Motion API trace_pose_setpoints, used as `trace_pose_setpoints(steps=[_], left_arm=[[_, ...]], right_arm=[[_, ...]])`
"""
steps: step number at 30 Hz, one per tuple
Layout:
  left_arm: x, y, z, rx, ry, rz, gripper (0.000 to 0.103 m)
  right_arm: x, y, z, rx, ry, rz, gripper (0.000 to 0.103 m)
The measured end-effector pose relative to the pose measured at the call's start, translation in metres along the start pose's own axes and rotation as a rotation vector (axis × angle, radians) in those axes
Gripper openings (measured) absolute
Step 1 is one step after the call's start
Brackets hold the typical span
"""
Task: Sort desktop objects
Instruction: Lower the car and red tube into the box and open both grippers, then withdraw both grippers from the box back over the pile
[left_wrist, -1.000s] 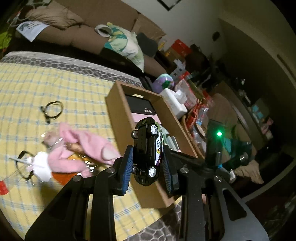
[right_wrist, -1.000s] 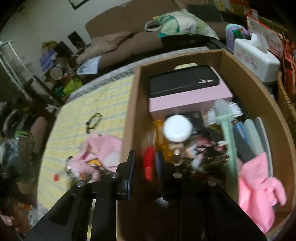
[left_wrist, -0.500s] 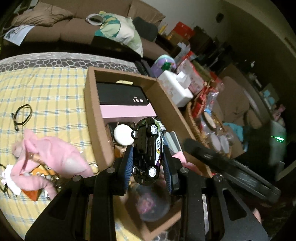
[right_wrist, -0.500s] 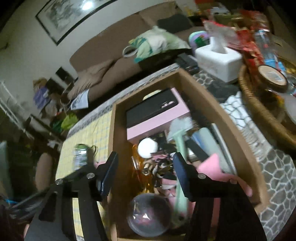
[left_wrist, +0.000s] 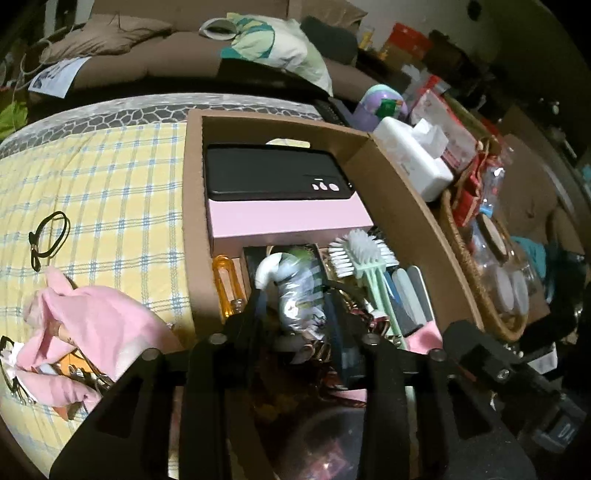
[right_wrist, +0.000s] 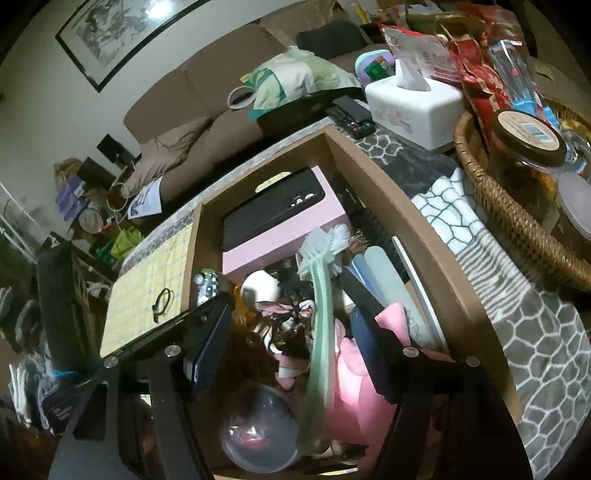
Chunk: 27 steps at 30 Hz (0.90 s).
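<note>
My left gripper hangs over the open cardboard box. Its jaws are opening, and the black toy car shows as a blur between them, coming loose from the pads above the clutter. The right wrist view catches the same car at the box's left wall. My right gripper is over the near end of the box. Its jaws are opening wide with nothing gripped; a green brush lies below them.
The box holds a pink case topped by a black phone case, a clear ball and pink cloth. A pink rag and black band lie on the checked cloth. A tissue box and wicker basket stand to the right.
My left gripper carried the car from the box's edge to over its contents, and the car, sharp before, is now blurred in wider jaws. My right gripper opened wide and dropped the red thing.
</note>
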<state>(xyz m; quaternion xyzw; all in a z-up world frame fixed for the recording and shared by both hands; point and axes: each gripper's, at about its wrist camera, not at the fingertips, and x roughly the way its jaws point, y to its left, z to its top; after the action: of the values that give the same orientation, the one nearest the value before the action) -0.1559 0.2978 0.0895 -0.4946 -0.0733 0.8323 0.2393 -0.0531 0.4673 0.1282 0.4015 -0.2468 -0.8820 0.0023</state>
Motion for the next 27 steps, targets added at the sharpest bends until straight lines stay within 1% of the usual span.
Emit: trace_pose_setpoints(steps=[1,2,3,4,5,7,11,13,14,16,20,23,25,27], left_arm=[[-0.001,-0.002,0.0,-0.003,0.0,-0.016,0.051],[-0.003,-0.003,0.001,-0.006,-0.003,-0.03,0.057],[-0.008,-0.005,0.001,-0.011,-0.015,-0.023,0.071],[-0.012,-0.005,0.001,-0.013,-0.025,-0.014,0.075],[-0.018,-0.005,0.002,-0.018,-0.037,-0.025,0.077],[-0.029,-0.001,0.003,-0.029,-0.053,-0.025,0.089],[-0.052,0.011,0.001,-0.037,-0.067,-0.018,0.092],[-0.066,0.019,-0.002,-0.031,-0.08,-0.005,0.098],[-0.071,0.022,-0.004,-0.026,-0.085,0.004,0.099],[-0.085,0.03,-0.01,-0.007,-0.1,0.033,0.102],[-0.104,0.045,-0.025,0.008,-0.106,0.074,0.102],[-0.115,0.057,-0.037,0.009,-0.095,0.075,0.103],[-0.127,0.066,-0.045,0.006,-0.094,0.075,0.103],[-0.141,0.078,-0.054,0.012,-0.1,0.091,0.103]], right_arm=[[0.0,-0.001,0.0,-0.003,0.002,-0.004,0.071],[0.0,-0.002,0.0,-0.003,0.003,-0.003,0.071],[0.001,-0.002,0.001,-0.003,0.004,-0.002,0.071],[0.0,-0.002,0.001,0.0,0.0,-0.002,0.071],[-0.001,-0.004,0.001,0.006,-0.005,0.001,0.071],[-0.004,-0.006,0.002,0.006,-0.011,-0.003,0.071],[-0.005,-0.003,0.002,-0.009,-0.008,-0.005,0.071],[-0.003,0.003,0.0,-0.025,-0.002,-0.006,0.071],[-0.003,0.006,-0.001,-0.034,-0.001,-0.005,0.071],[0.0,0.017,-0.004,-0.076,0.008,-0.018,0.077],[0.009,0.037,-0.013,-0.164,0.032,-0.057,0.08],[0.015,0.045,-0.02,-0.192,0.047,-0.094,0.089],[0.019,0.05,-0.023,-0.2,0.064,-0.111,0.098],[0.017,0.056,-0.027,-0.213,0.062,-0.12,0.102]])
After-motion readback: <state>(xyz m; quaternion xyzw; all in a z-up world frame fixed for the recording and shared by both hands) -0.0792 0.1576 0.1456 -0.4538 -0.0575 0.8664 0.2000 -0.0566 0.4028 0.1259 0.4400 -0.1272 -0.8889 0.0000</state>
